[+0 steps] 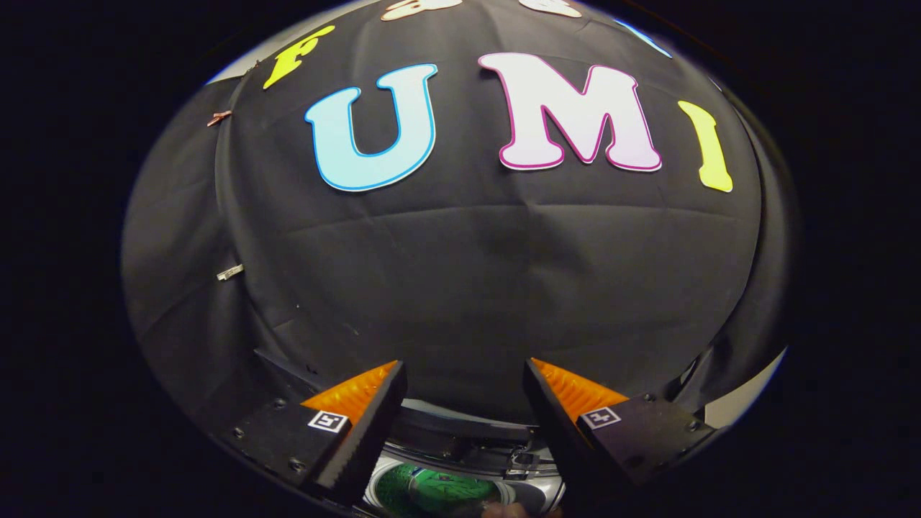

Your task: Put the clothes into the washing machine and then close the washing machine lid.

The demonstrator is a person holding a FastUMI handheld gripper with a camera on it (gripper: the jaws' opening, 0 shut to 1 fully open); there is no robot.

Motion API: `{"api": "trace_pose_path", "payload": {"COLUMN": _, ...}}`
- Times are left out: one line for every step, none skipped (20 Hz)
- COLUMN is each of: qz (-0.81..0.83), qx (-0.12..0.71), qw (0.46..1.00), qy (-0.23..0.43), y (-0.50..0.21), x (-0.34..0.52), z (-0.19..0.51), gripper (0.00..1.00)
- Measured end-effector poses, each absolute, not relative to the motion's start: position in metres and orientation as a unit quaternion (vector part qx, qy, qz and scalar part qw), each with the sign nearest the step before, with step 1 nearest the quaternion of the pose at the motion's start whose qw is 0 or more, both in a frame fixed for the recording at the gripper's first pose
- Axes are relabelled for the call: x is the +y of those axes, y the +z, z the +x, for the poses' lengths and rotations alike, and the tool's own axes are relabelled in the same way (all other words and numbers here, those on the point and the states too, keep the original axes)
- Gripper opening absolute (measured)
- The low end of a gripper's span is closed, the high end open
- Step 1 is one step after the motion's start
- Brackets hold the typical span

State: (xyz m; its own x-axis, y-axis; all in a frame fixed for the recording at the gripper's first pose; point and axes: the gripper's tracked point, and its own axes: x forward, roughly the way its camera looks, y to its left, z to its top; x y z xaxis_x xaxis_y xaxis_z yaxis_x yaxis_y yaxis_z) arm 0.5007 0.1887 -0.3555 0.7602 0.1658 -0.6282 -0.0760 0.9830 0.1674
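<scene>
The gripper (464,403) hangs with its two fingers spread wide and nothing between them; one finger (363,432) sits at about 7 o'clock from the gap, the other (557,424) at about 5 o'clock. Neither finger touches anything.

Straight below the gap, at 6 o'clock, lies the washing machine (460,450). Its dark curved rim runs across between the two fingers, with a small latch or hinge part near the 5 o'clock finger. Just under that rim is the round opening of the drum (435,493), ringed in pale metal. Inside the drum there is something green (432,491), which seems to be the clothes, though it is partly cut off by the fingers and too unclear to say what kind of garment it is. Whether the lid stands up or where it sits cannot be told from here.

Beyond the fingers, from 9 o'clock over to 3 o'clock, the black cloth wall (460,288) of the booth rises, creased in a few places, with two small clips (230,272) pinned on it at about 9 and 10 o'clock.
</scene>
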Motion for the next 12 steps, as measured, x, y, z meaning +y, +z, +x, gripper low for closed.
{"api": "trace_pose_path", "payload": {"qz": 0.075, "qx": 0.34, "qw": 0.935, "qy": 0.065, "y": -0.357, "x": 0.188, "z": 0.501, "gripper": 1.0}}
{"api": "trace_pose_path", "payload": {"qz": 0.078, "qx": 0.335, "qw": 0.937, "qy": 0.069, "y": -0.357, "x": 0.189, "z": 0.501, "gripper": 1.0}}
{"api": "trace_pose_path", "payload": {"qz": 0.071, "qx": 0.331, "qw": 0.938, "qy": 0.073, "y": -0.356, "x": 0.19, "z": 0.501, "gripper": 1.0}}
{"api": "trace_pose_path", "payload": {"qz": 0.063, "qx": 0.327, "qw": 0.94, "qy": 0.077, "y": -0.356, "x": 0.19, "z": 0.501, "gripper": 1.0}}
{"api": "trace_pose_path", "payload": {"qz": 0.06, "qx": 0.322, "qw": 0.942, "qy": 0.078, "y": -0.356, "x": 0.188, "z": 0.501, "gripper": 1.0}}
{"api": "trace_pose_path", "payload": {"qz": 0.061, "qx": 0.32, "qw": 0.942, "qy": 0.077, "y": -0.356, "x": 0.187, "z": 0.502, "gripper": 1.0}}
{"api": "trace_pose_path", "payload": {"qz": 0.065, "qx": 0.322, "qw": 0.942, "qy": 0.074, "y": -0.356, "x": 0.186, "z": 0.501, "gripper": 1.0}}
{"api": "trace_pose_path", "payload": {"qz": 0.064, "qx": 0.323, "qw": 0.942, "qy": 0.072, "y": -0.356, "x": 0.186, "z": 0.499, "gripper": 1.0}}
{"api": "trace_pose_path", "payload": {"qz": 0.063, "qx": 0.324, "qw": 0.941, "qy": 0.07, "y": -0.355, "x": 0.186, "z": 0.497, "gripper": 1.0}}
{"api": "trace_pose_path", "payload": {"qz": 0.062, "qx": 0.323, "qw": 0.942, "qy": 0.068, "y": -0.355, "x": 0.186, "z": 0.495, "gripper": 1.0}}
{"api": "trace_pose_path", "payload": {"qz": 0.061, "qx": 0.322, "qw": 0.942, "qy": 0.067, "y": -0.353, "x": 0.186, "z": 0.491, "gripper": 1.0}}
{"api": "trace_pose_path", "payload": {"qz": 0.06, "qx": 0.32, "qw": 0.943, "qy": 0.065, "y": -0.351, "x": 0.186, "z": 0.486, "gripper": 1.0}}
